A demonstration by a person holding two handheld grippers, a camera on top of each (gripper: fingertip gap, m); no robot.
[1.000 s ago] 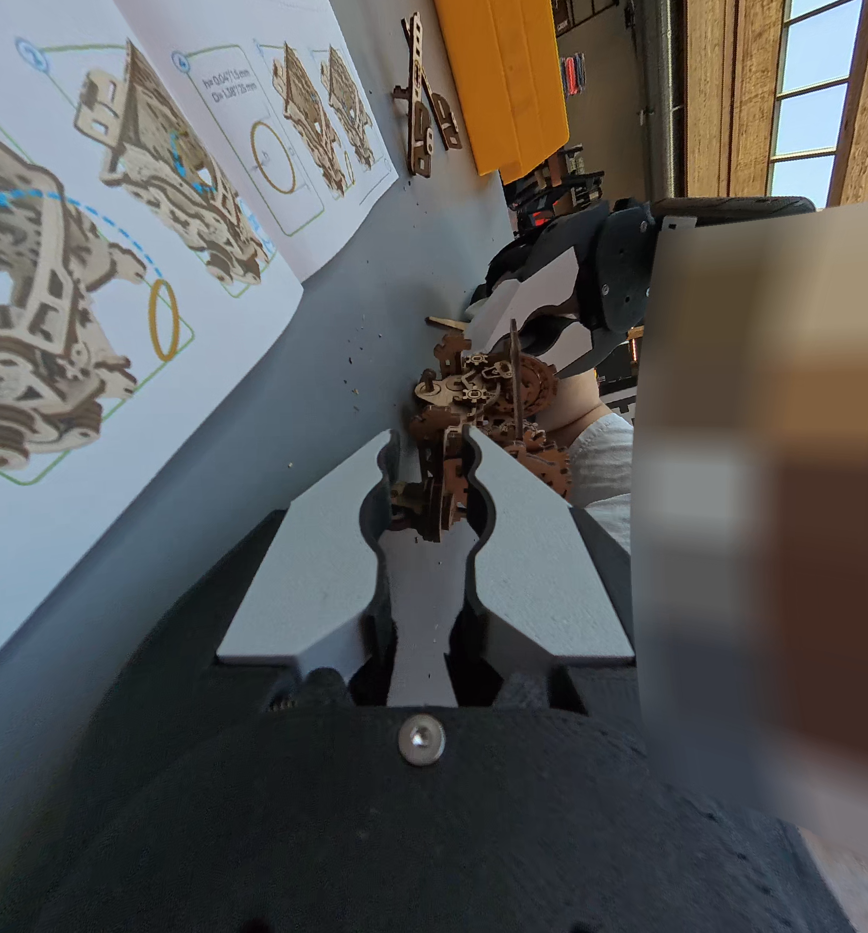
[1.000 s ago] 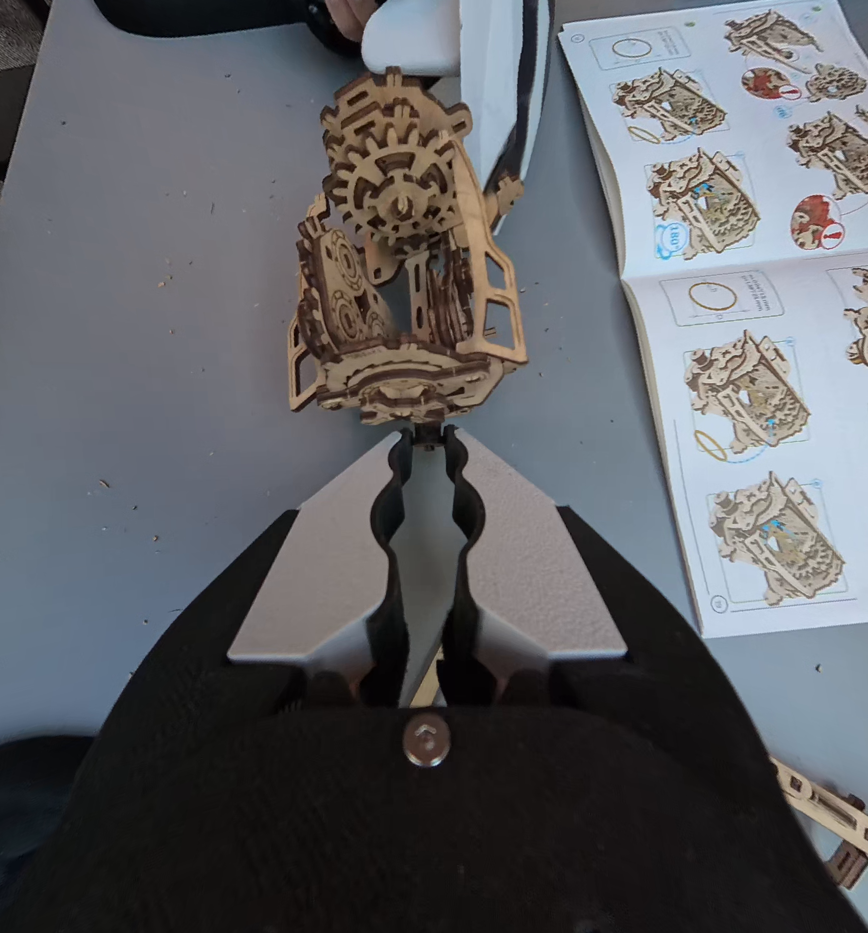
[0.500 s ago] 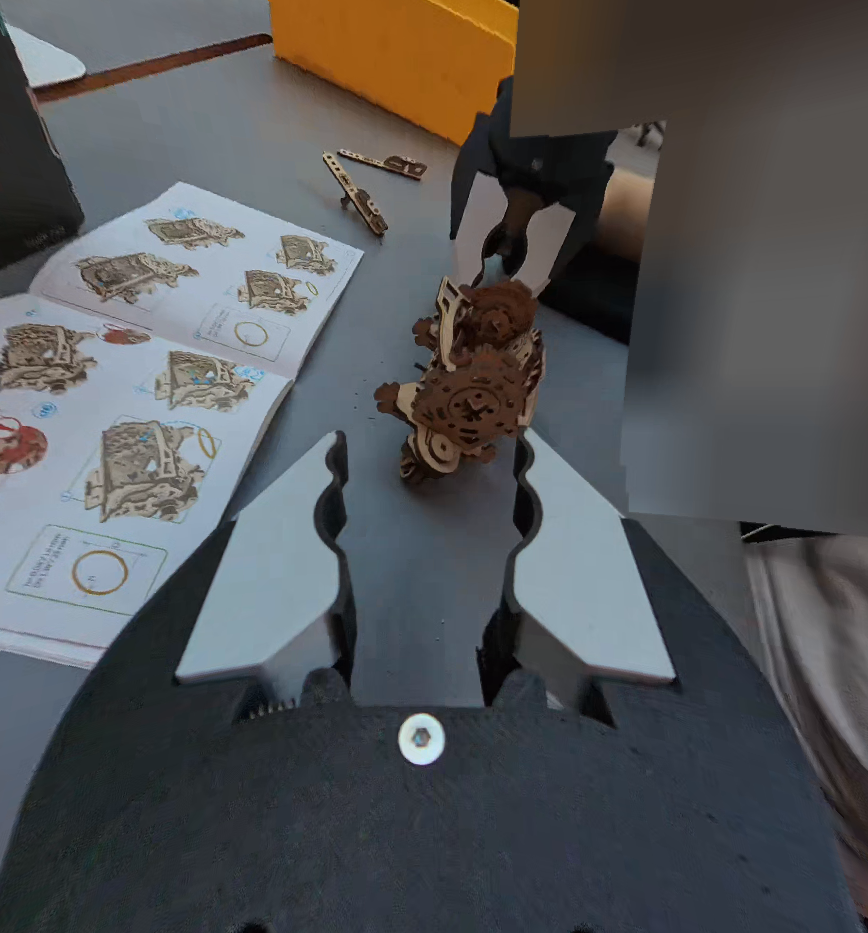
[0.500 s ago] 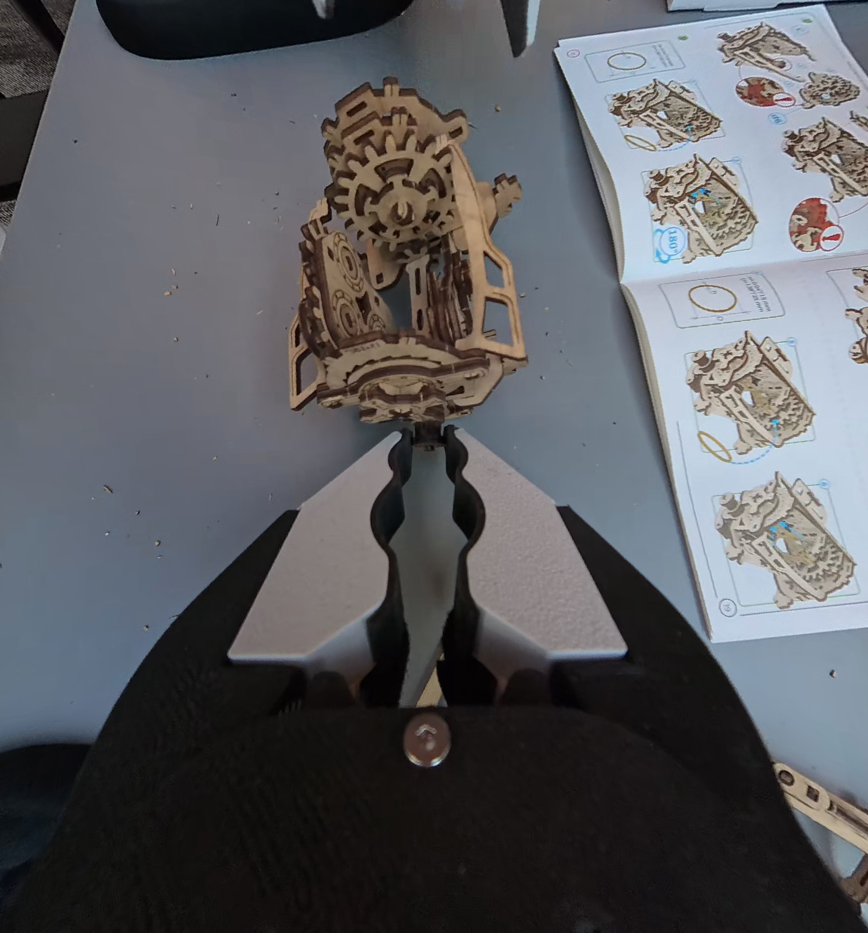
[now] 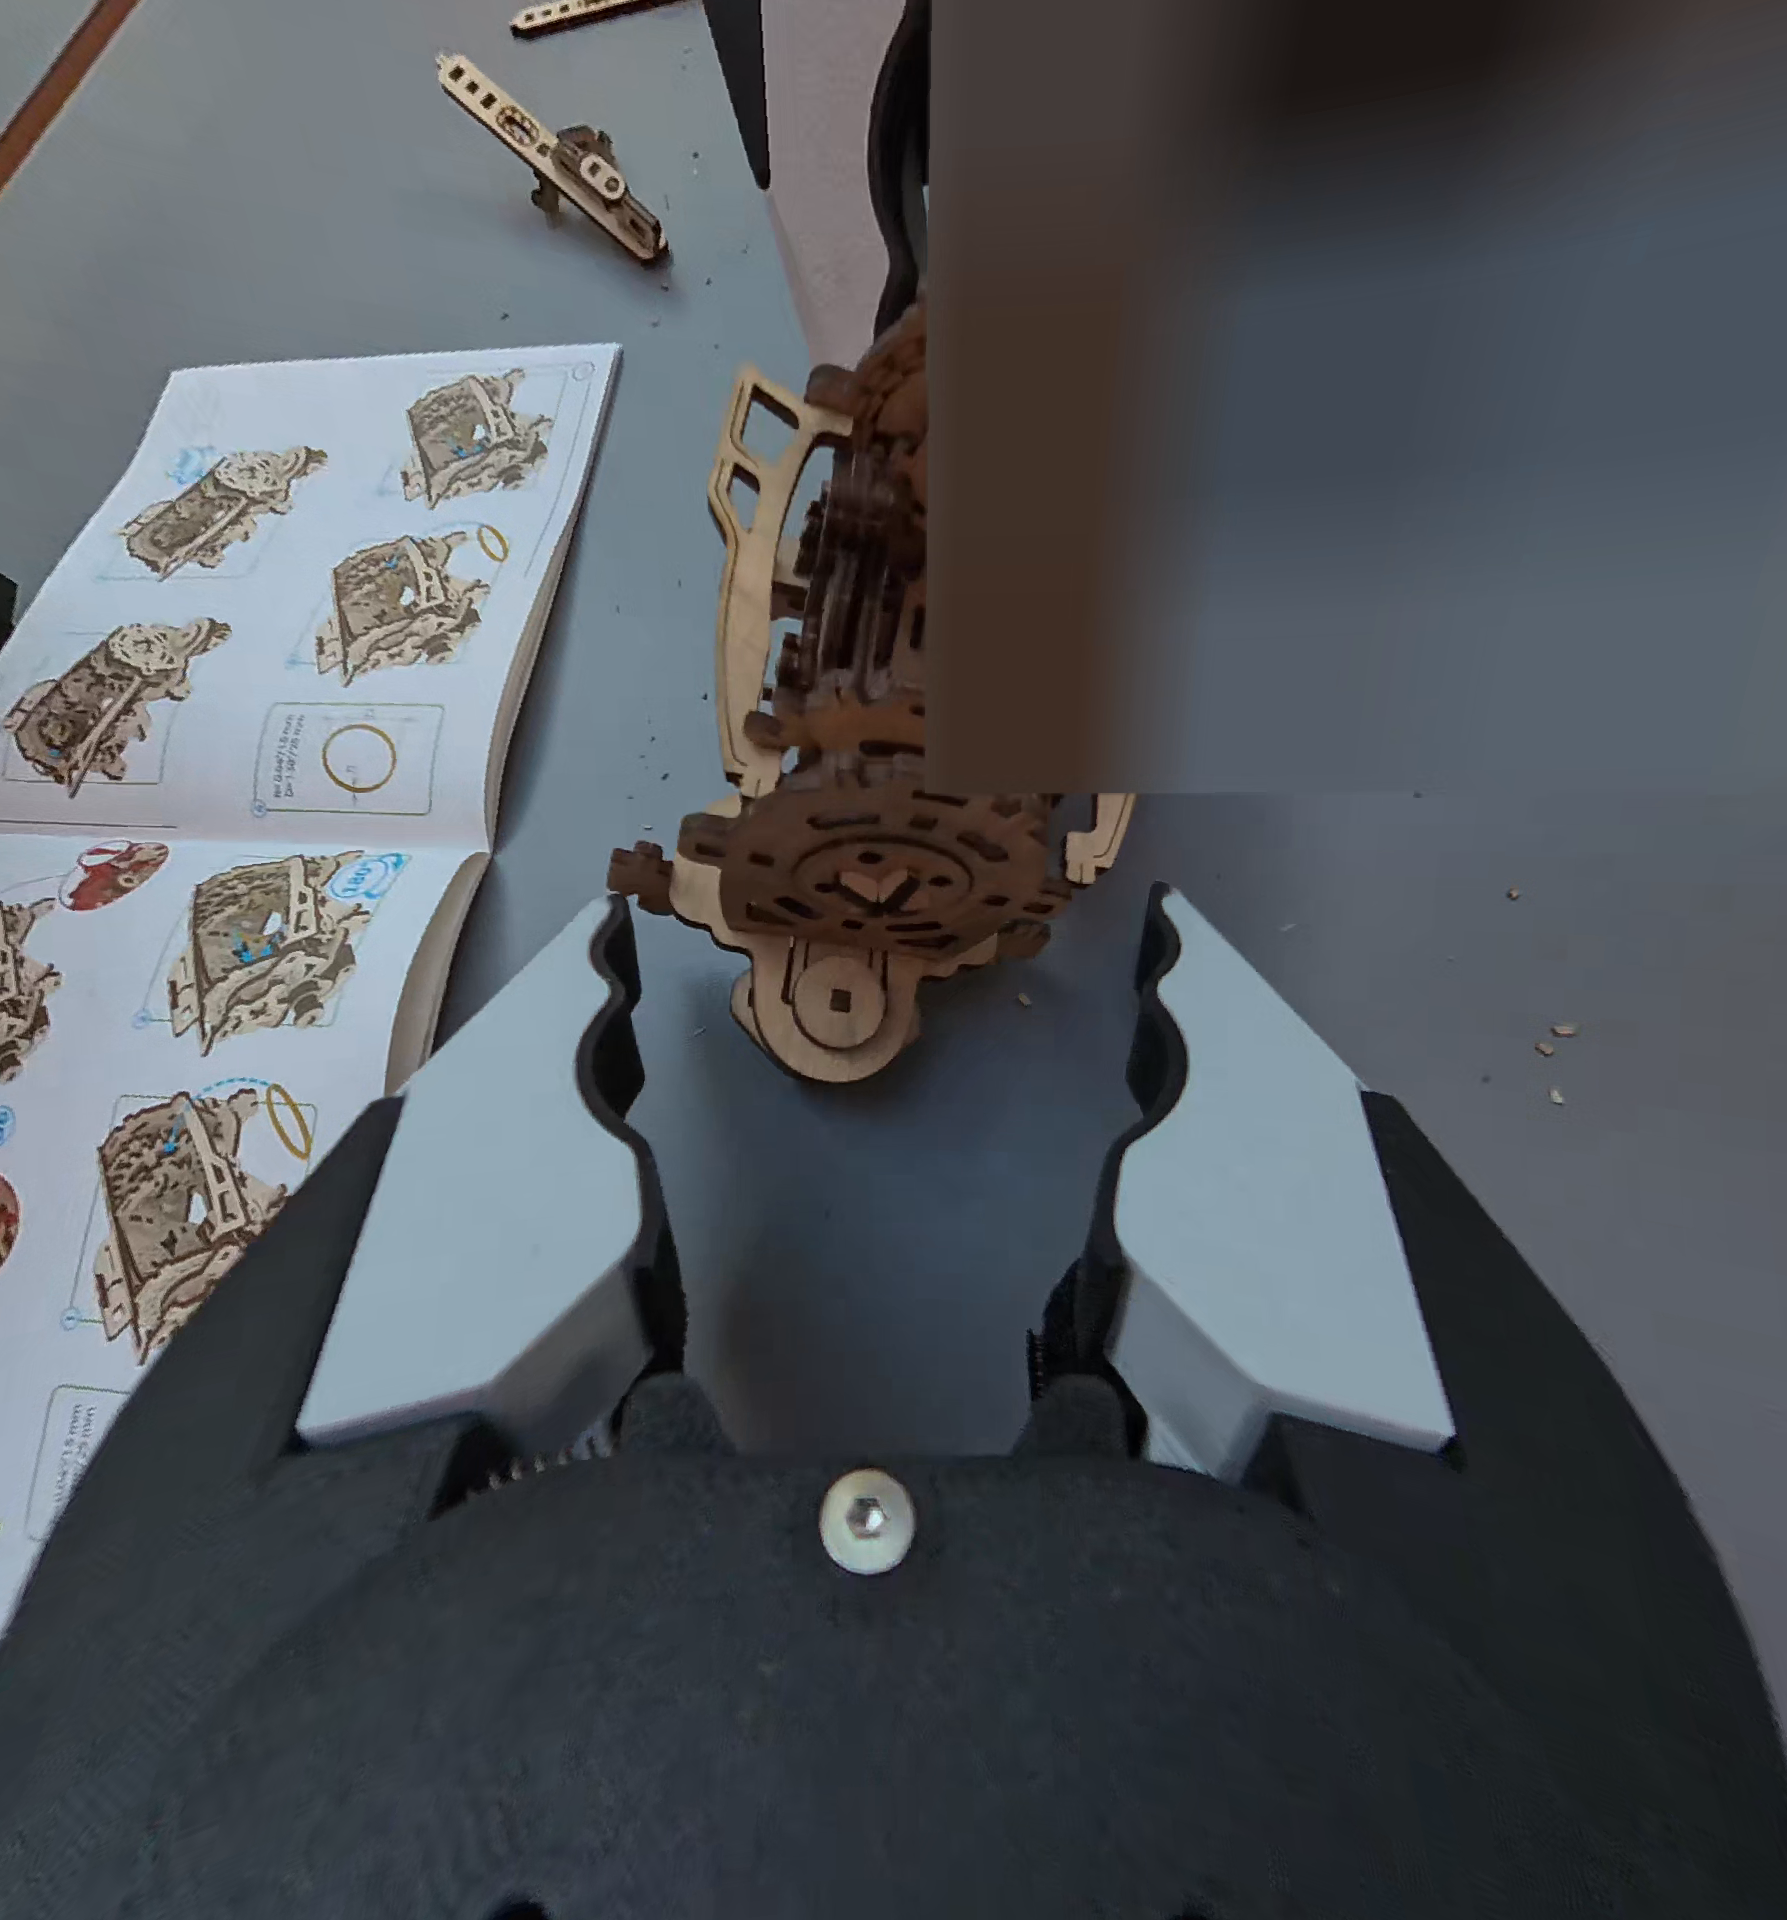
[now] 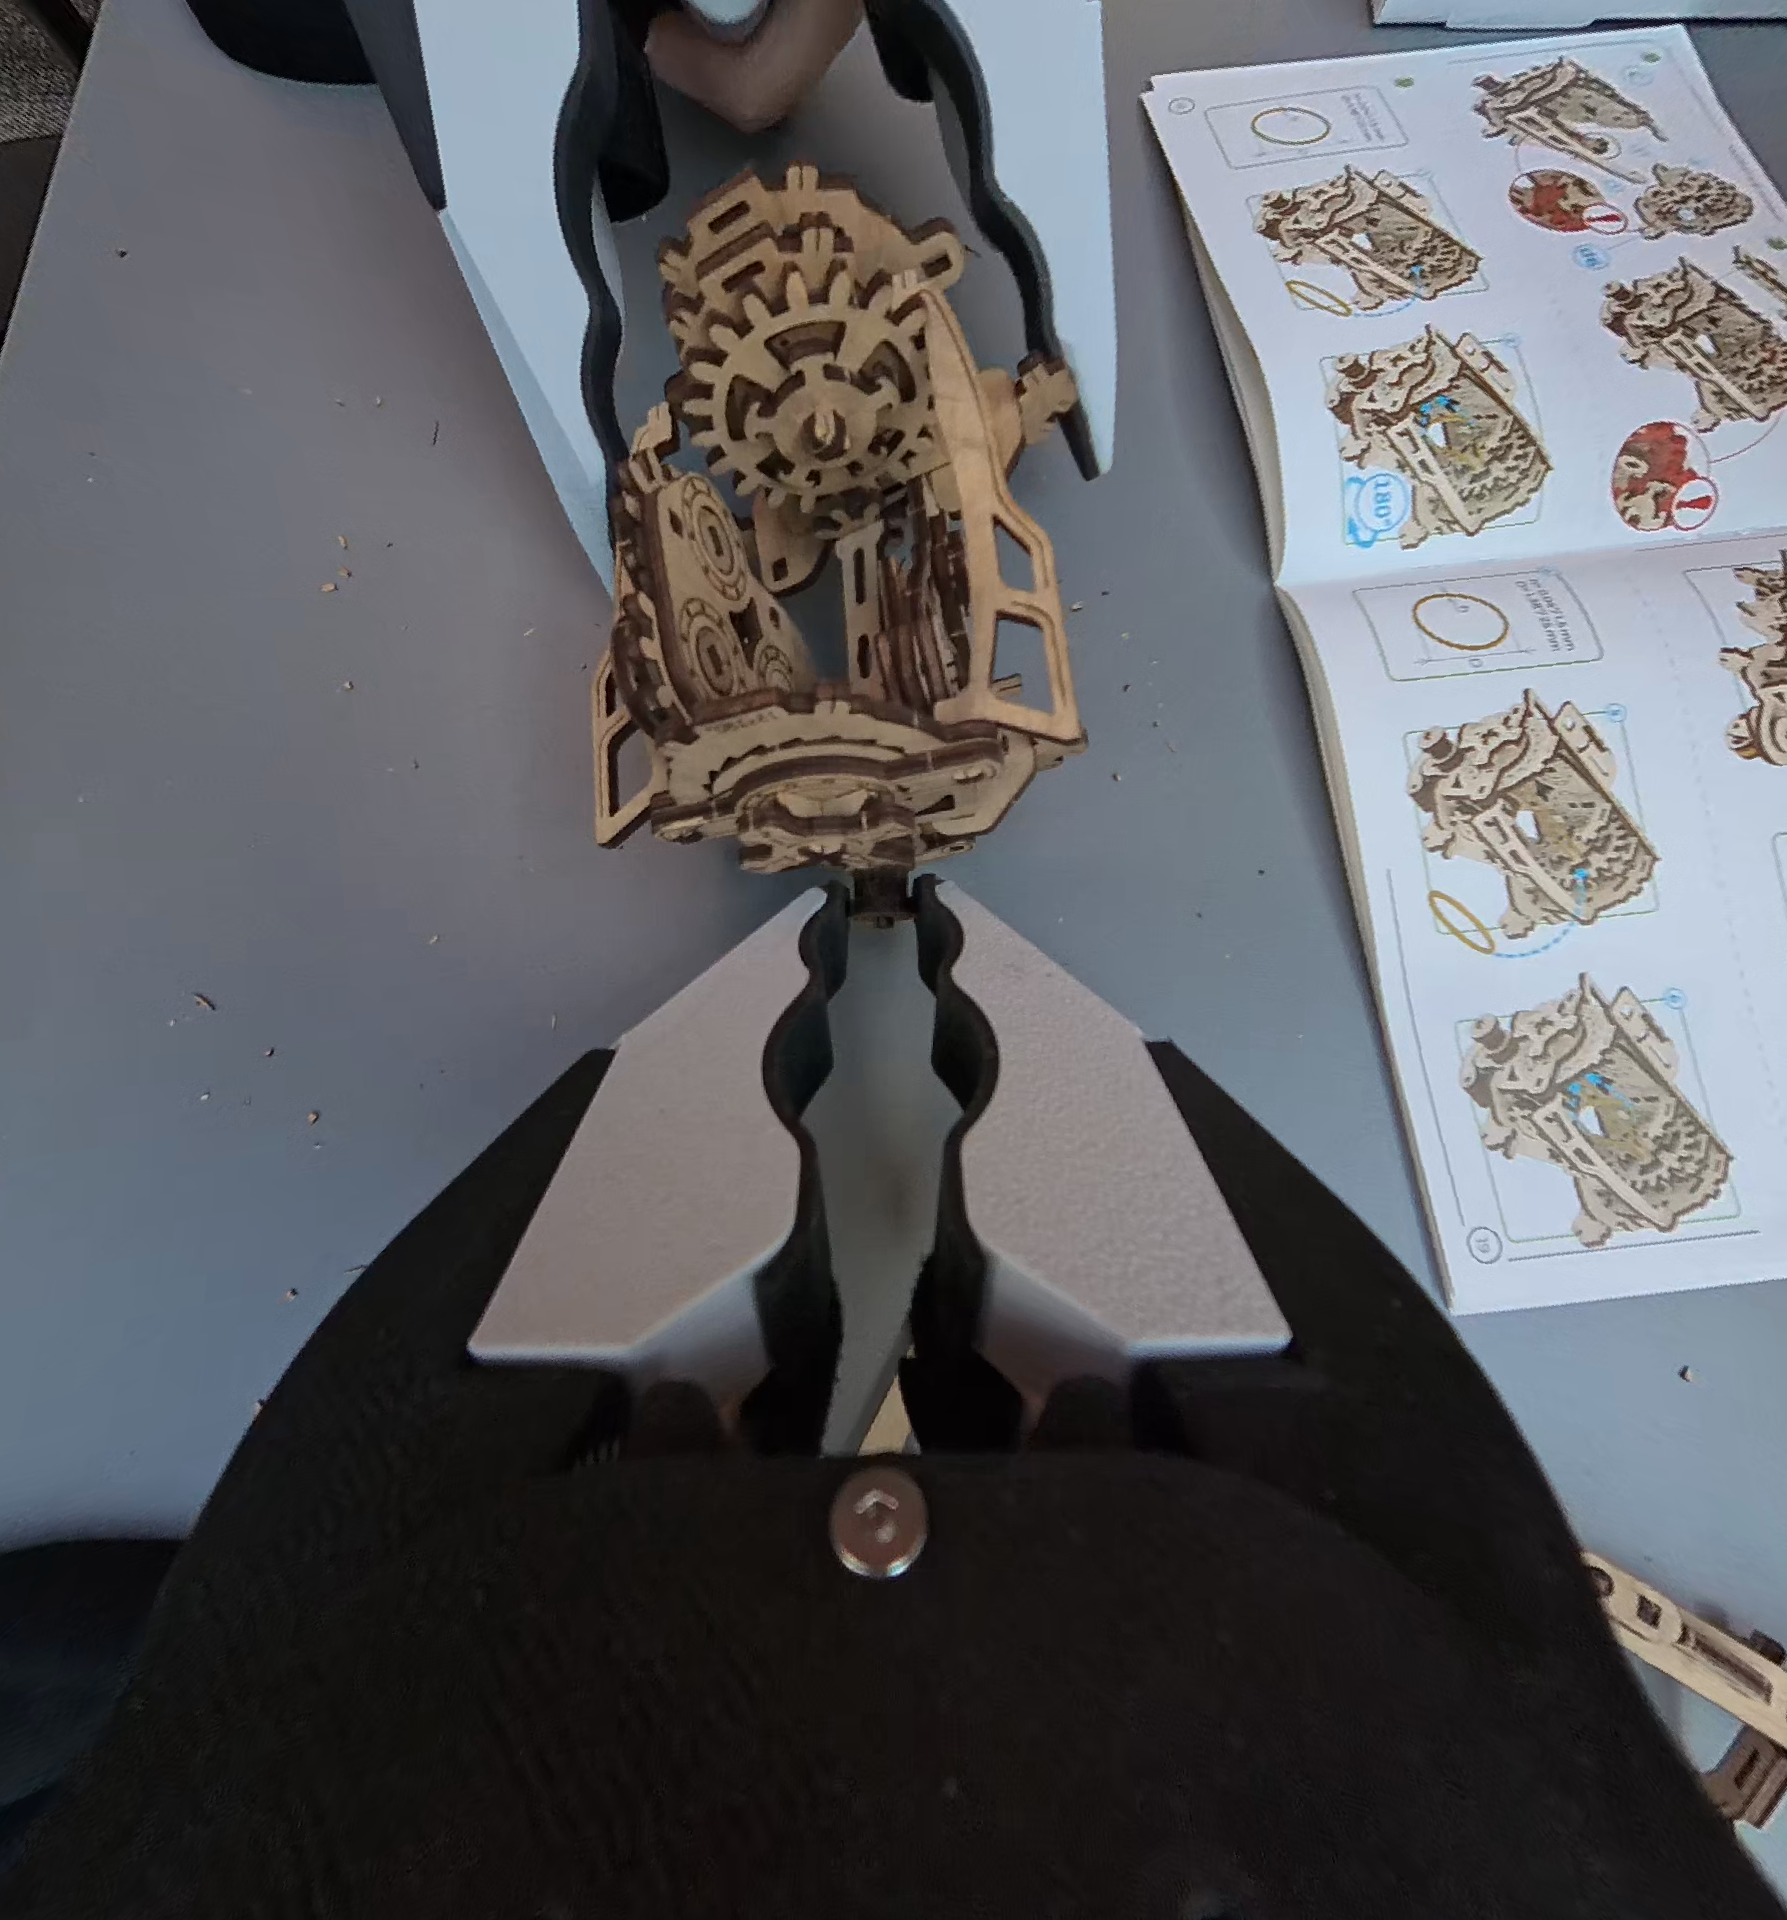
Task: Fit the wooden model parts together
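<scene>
Grey and flecked with wood crumbs, the bench [image 6: 245, 831] carries everything in both views. Nearest in the right wrist view, the right tool [image 6: 873, 894] has its jaws drawn almost together, their tips pinching a small dark peg [image 6: 876, 902] that juts from the base of the wooden model [image 6: 827, 540]. That model, a frame packed with gears, appears held just clear of the bench, though its underside is hidden. Beyond it the left tool [image 6: 827, 343] stands with jaws wide apart, one finger on each side of the large top gear and holding nothing; the right finger looks to be touching a side tab, the left one stands apart.

In the left wrist view the same spread left tool [image 5: 884, 904] faces the model's round end plate [image 5: 868, 883], which lies between and just past the fingertips. An open instruction booklet [image 5: 276, 644] lies beside the model, and a loose wooden strip [image 5: 556, 156] sits farther off, well apart.

The step in hand is probably a second grip on the gear end. Doing it well means closing the left jaws onto the solid frame plates rather than gear teeth, squarely and gently, while the right grip keeps the peg steady so nothing twists.
</scene>
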